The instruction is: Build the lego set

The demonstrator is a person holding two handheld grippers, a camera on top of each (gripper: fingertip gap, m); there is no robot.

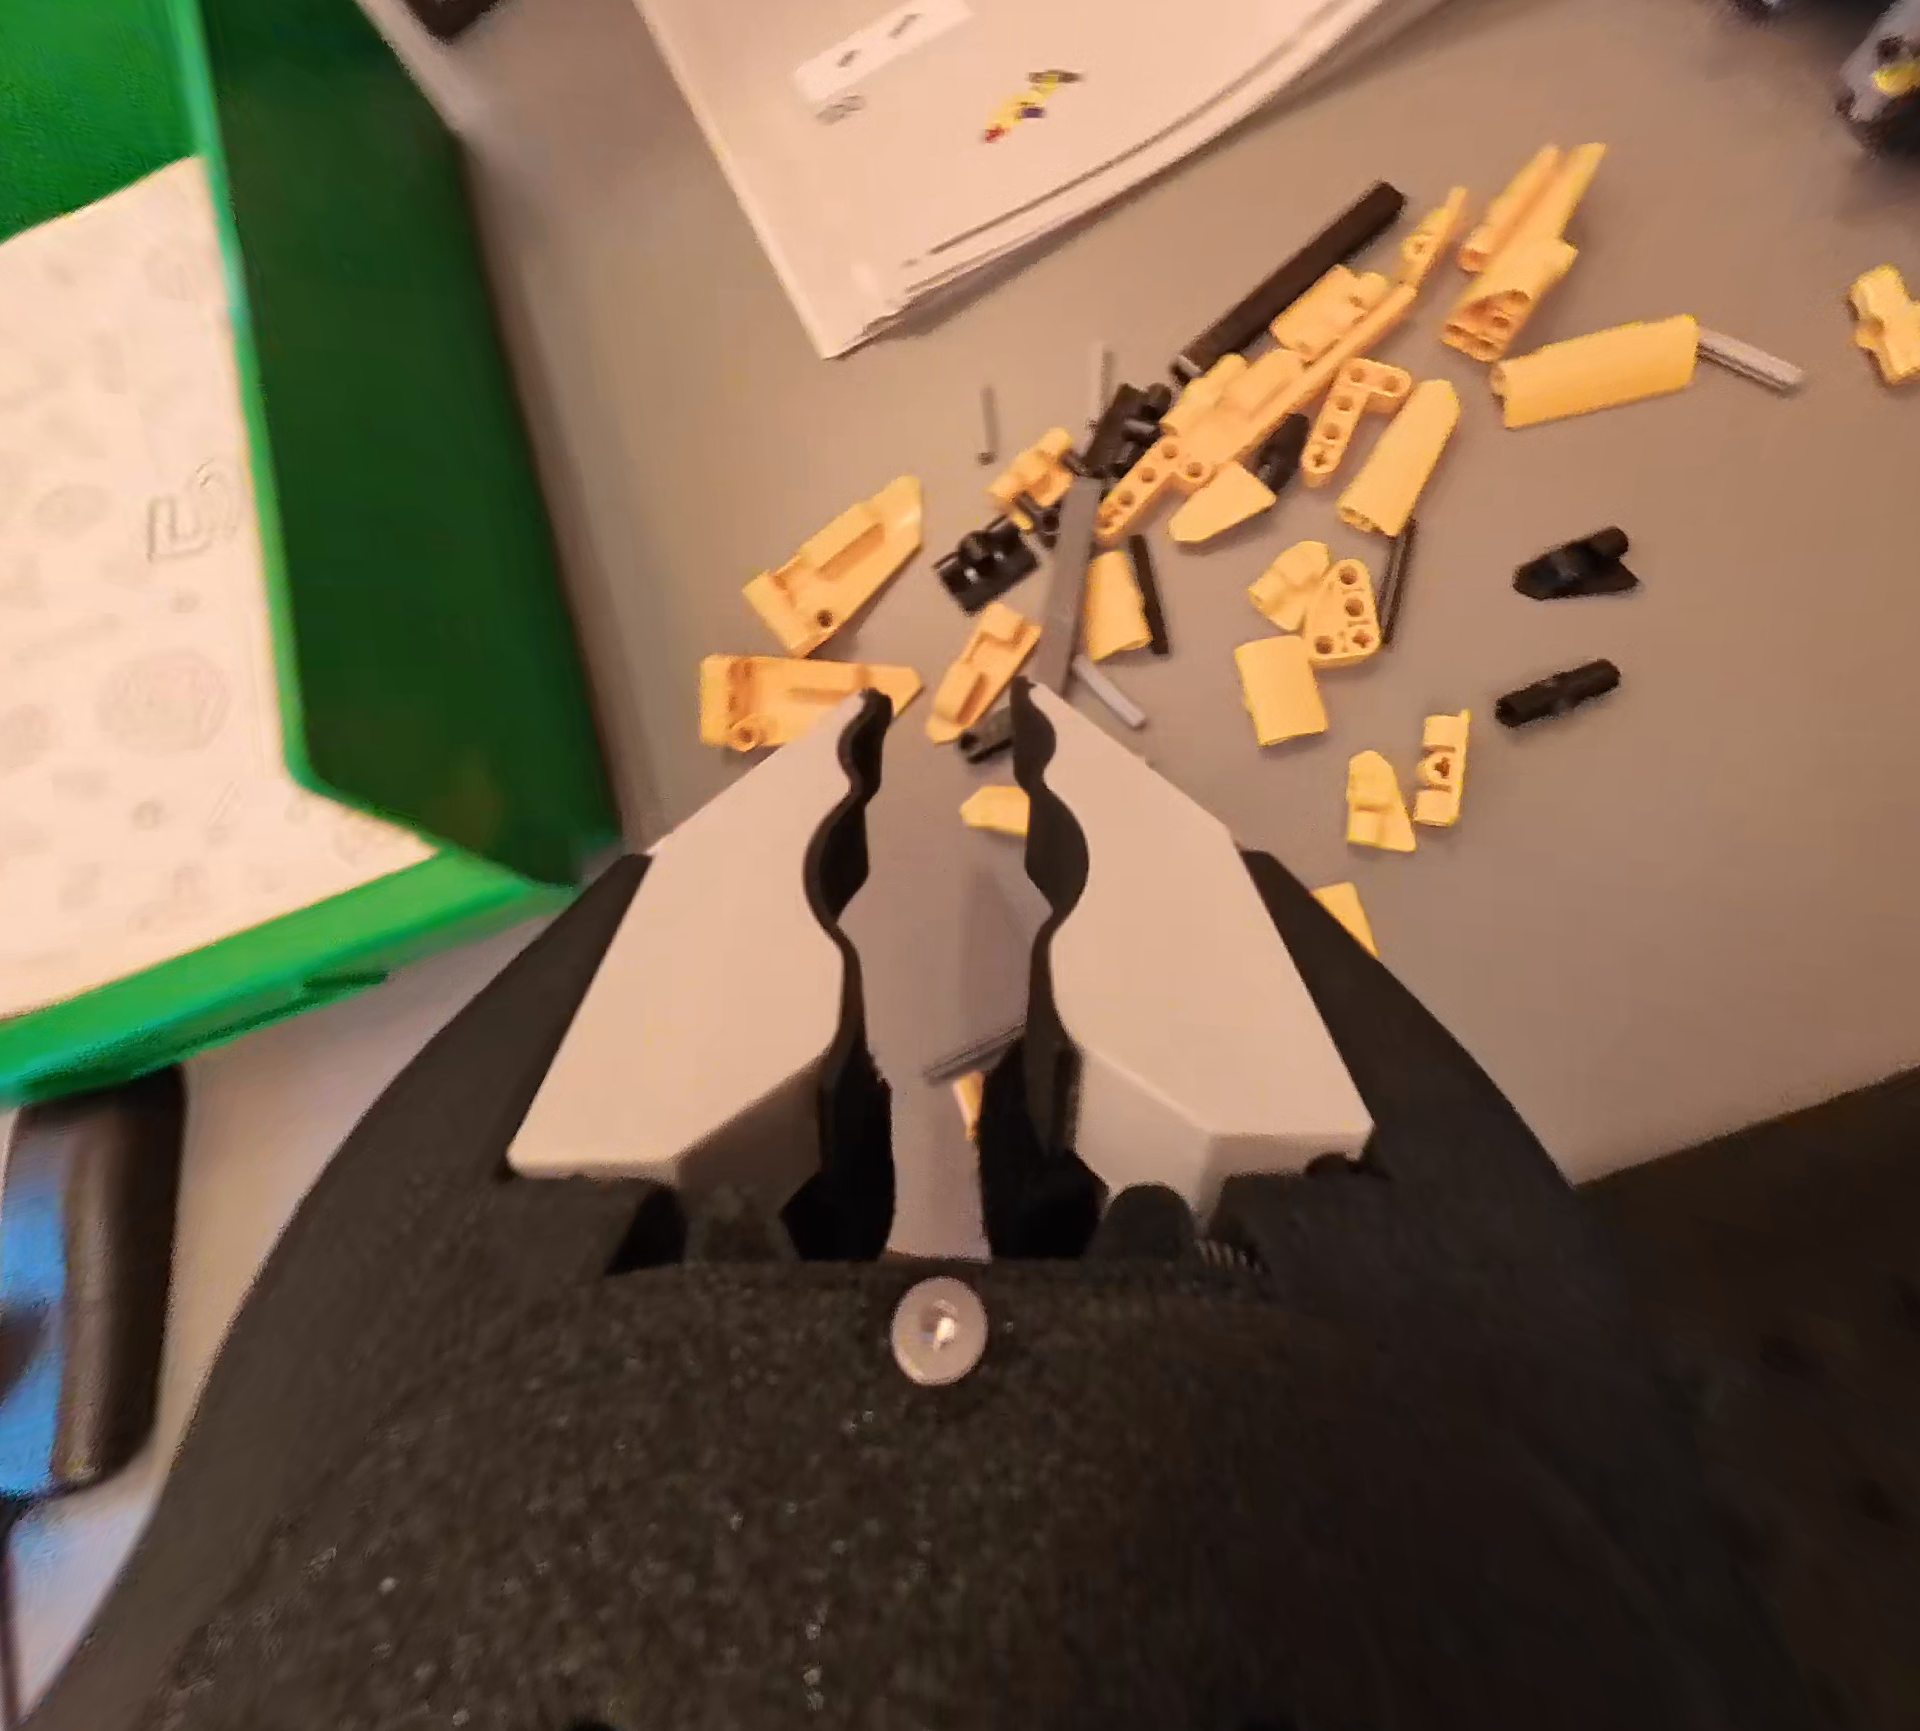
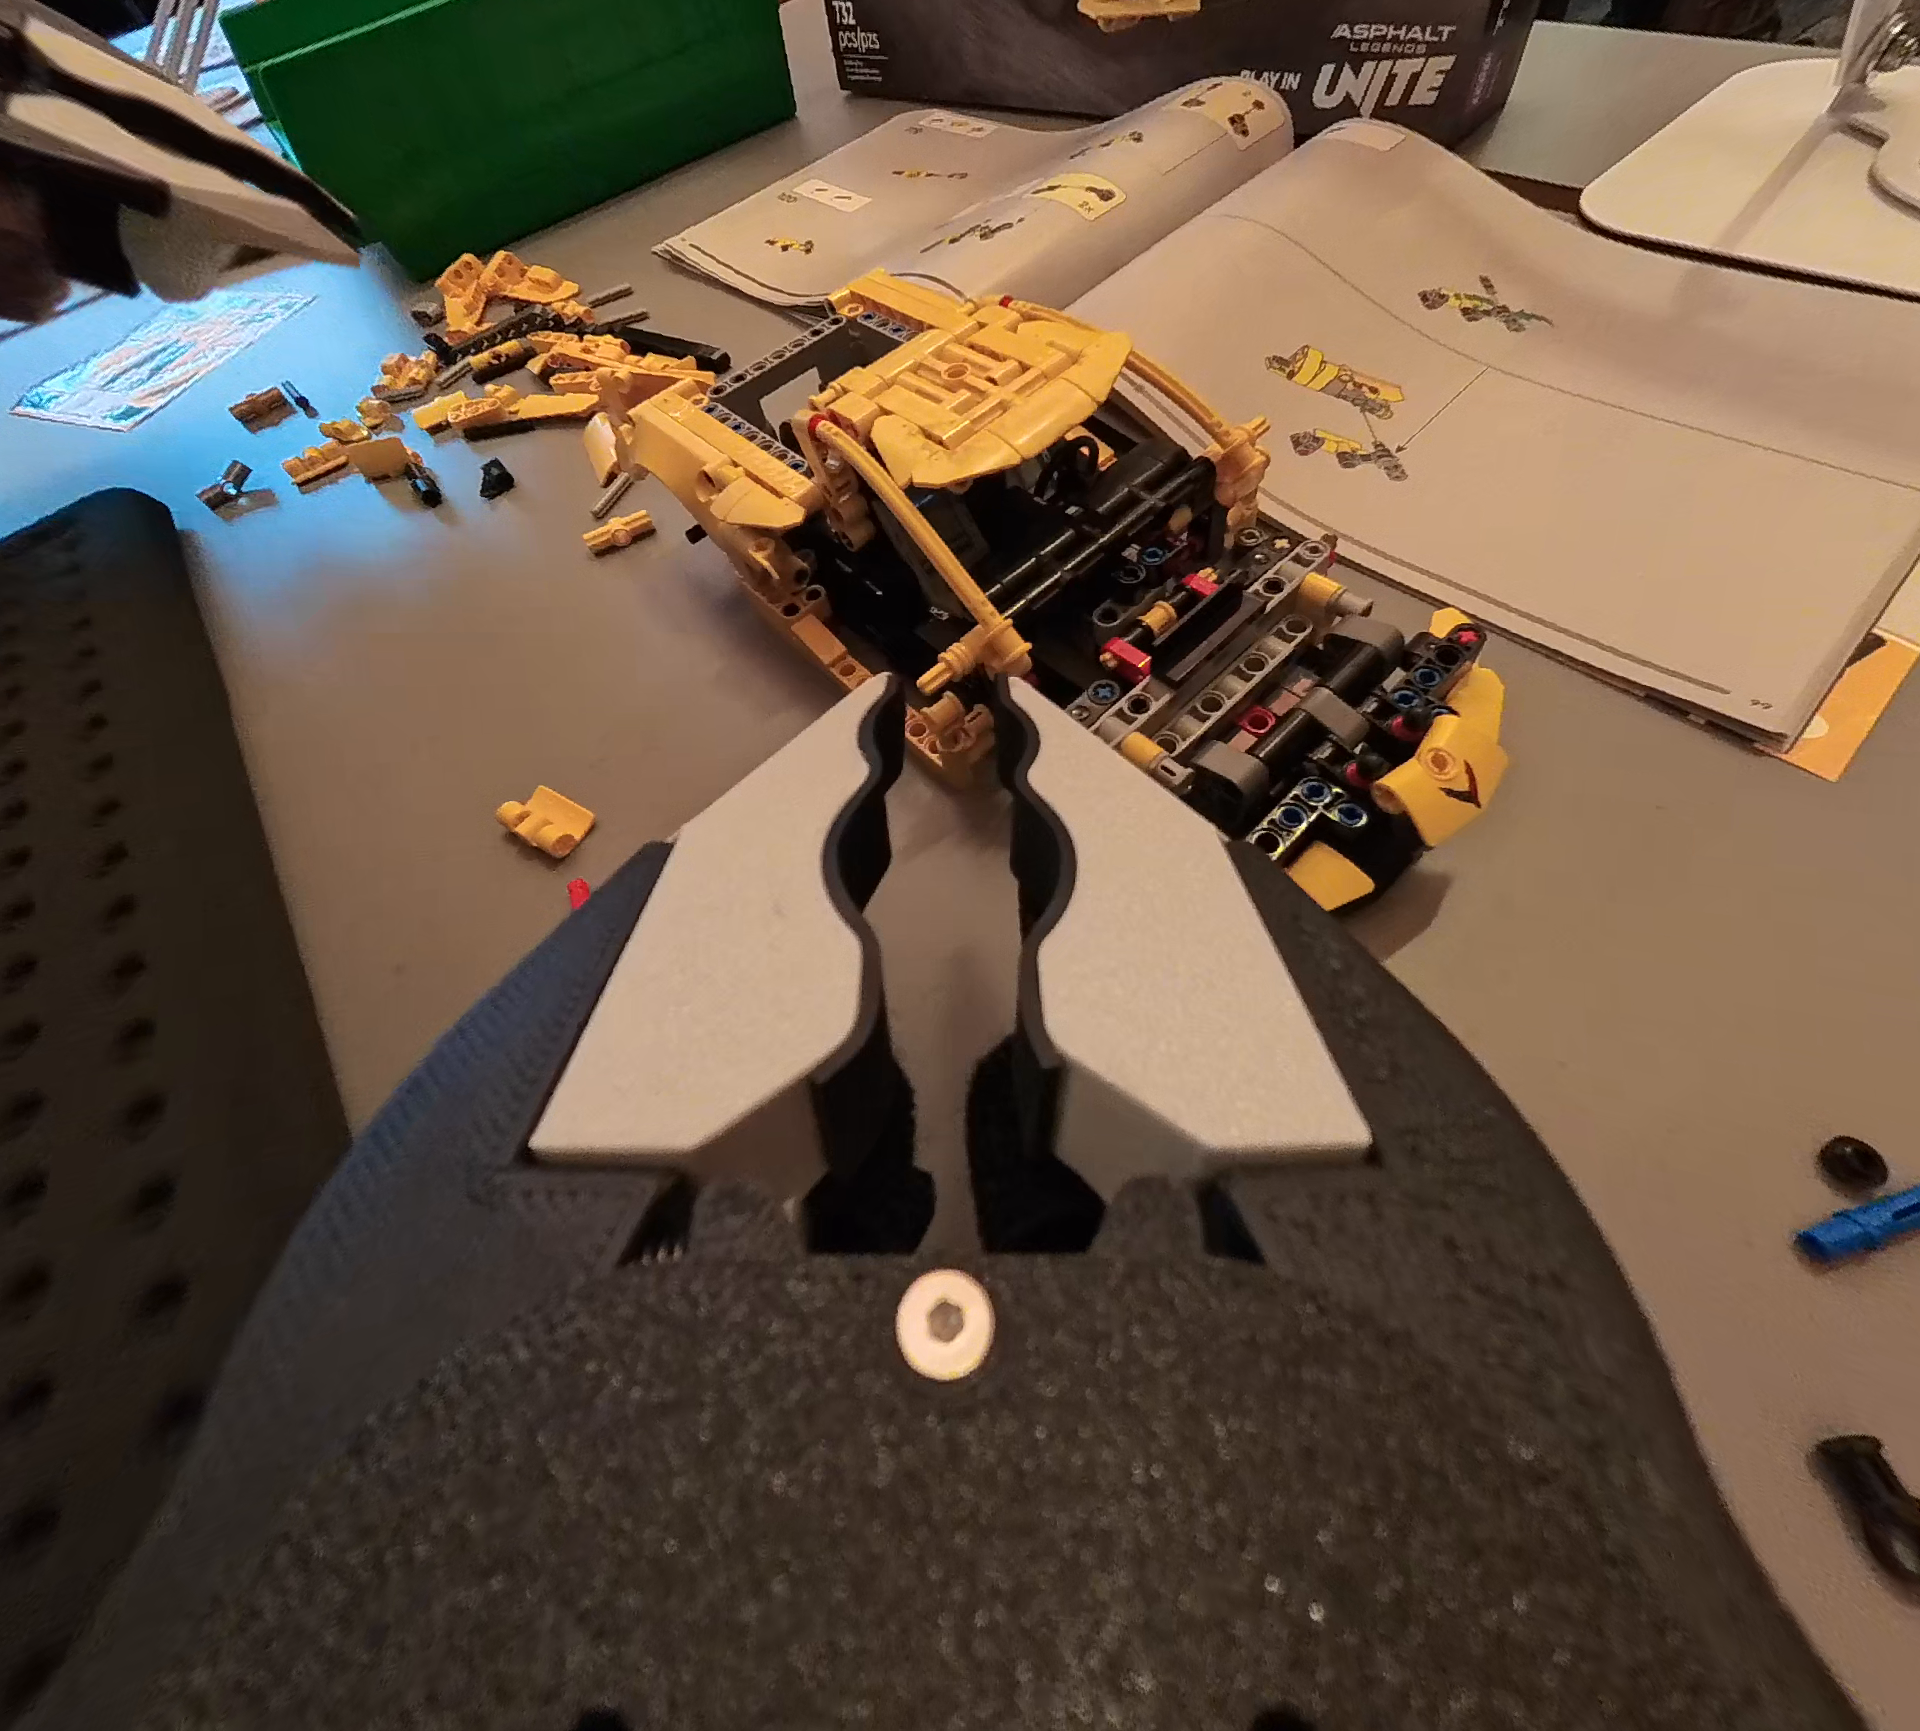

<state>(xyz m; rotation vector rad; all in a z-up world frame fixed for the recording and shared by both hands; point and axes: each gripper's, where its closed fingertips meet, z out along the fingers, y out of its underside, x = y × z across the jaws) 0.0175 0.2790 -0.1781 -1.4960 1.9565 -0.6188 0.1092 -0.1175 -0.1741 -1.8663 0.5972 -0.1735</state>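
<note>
The left gripper (image 1: 943, 702) is held over the loose yellow and black pieces (image 1: 1226, 497) scattered mid-bench, jaws narrowly parted, nothing gripped. The right gripper (image 2: 943, 694) is likewise narrowly parted and empty, its tips just short of the half-built yellow car (image 2: 1049, 538), which is set against the open instruction book (image 2: 1507, 455). A green bin (image 2: 499, 92) is seen toward the far edge.

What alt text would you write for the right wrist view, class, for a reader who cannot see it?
An open grey two-finger tool points at a half-built yellow and black brick car on a grey table. Loose yellow and black pieces lie to the car's left, an open instruction booklet lies behind it, and a green plastic bin stands further back.
</note>
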